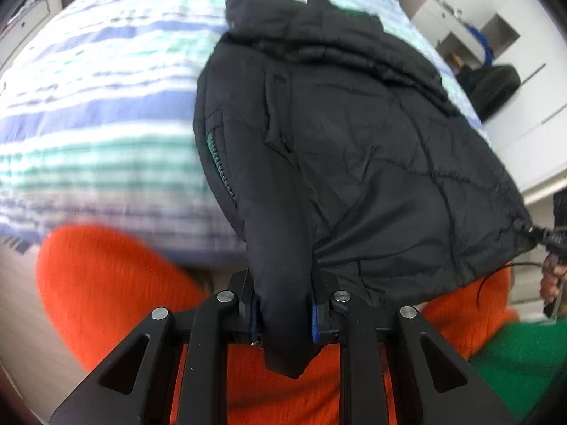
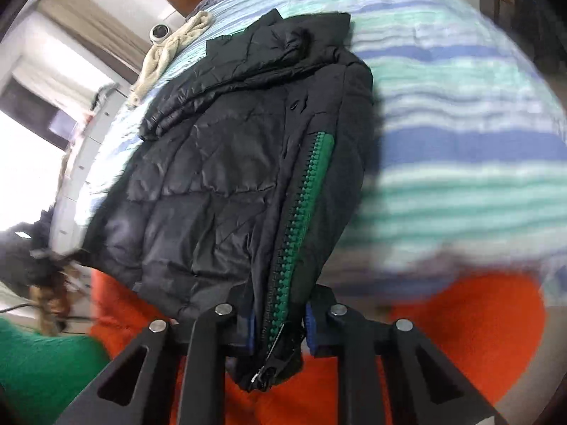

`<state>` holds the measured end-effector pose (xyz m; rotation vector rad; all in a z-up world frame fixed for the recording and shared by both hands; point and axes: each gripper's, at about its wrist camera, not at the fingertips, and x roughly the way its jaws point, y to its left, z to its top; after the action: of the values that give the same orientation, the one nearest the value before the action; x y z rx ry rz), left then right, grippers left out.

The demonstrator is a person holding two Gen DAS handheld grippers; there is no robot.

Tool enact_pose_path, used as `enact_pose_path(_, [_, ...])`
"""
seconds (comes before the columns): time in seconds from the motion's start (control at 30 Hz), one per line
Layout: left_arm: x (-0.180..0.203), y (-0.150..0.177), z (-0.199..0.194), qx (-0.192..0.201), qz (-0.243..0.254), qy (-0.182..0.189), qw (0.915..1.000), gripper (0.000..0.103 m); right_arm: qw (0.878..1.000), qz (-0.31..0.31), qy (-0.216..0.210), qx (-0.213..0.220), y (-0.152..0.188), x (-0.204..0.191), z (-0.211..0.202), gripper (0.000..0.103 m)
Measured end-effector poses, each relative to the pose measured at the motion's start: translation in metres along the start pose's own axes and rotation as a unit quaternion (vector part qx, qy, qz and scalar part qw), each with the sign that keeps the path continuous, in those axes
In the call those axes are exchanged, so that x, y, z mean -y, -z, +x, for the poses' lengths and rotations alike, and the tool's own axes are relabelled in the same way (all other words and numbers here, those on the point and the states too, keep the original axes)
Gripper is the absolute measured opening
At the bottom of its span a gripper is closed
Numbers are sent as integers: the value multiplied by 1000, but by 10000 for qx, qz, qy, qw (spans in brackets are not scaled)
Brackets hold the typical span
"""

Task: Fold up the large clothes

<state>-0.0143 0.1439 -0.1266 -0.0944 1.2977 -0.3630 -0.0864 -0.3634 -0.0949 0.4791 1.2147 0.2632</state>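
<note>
Left wrist view: left gripper [image 1: 285, 310] is clamped on a thick fold at the hem of the black puffer jacket [image 1: 336, 134], fabric bulging out below the pads at 6 o'clock. Jacket body spreads away toward 12 o'clock over the striped bed [image 1: 99, 113], w/ a sleeve laid across the upper part. Right wrist view: right gripper [image 2: 280, 318] is closed on the hem edge that carries the green zipper [image 2: 304, 212]; zipper pull hangs just under the pads. So both hem corners are held, the near edge looks lifted off the bed, collar end lying on the cover toward 12.

Judgement: step in hand looks like the hem-to-collar fold, approx. halfway thru the task since the sleeve already lies inward.

To do it well:
- keep both grips level & move together, else the padded body twists
- carry the hem up and over toward 12, not dragging, so the tucked sleeve isn't pulled out
- keep the hem taut betw. grippers; puffer fabric is slick and springy, will balloon if slack
- land the hem square on the collar end, press down before letting go
- watch the zipper side, it is heavier & may sag first

Orange cloth [image 1: 106, 294] and green cloth [image 1: 521, 357] sit near 6 o'clock, a beige towel [image 2: 170, 53] at the far end of the bed; none in the fold path.
</note>
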Motion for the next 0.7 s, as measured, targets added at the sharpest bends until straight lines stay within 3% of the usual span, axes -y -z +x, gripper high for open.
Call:
enact_pose_path(0.1, [1,17,-19,-279,213,144,9993,19,9992,251,-304,-118,17,-3,-19,19])
enact_pose_path(0.17, [1,12,-41,-214,285,418,9985,19,9973,440,-591,-69,20,-3,-33,18])
enact_pose_path(0.27, [2,-28,-74,521,391,799,9947,19,9921,565,-1064,350,-4,-5,-46,18])
enact_pose_path(0.37, [0,-86,-86,1306,280,1273,9828,19,9855,384,-1375,915,-58,-6,-43,18])
enact_pose_path(0.47, [-1,-145,-68,1742,59,1291,9762,20,9791,159,-1445,1422,-120,-3,-26,18])
enact_pose_path(0.6, [-19,-211,-12,2138,-535,1187,9682,30,9639,581,-1759,1911,-191,29,20,19])
enact_pose_path(0.67, [-34,-236,29,1912,-855,1103,9716,37,9604,862,-1756,1984,-212,52,55,23])
enact_pose_path(0.7, [-39,-246,48,1564,-1023,1007,9772,42,9605,1085,-1709,1911,-219,63,71,27])
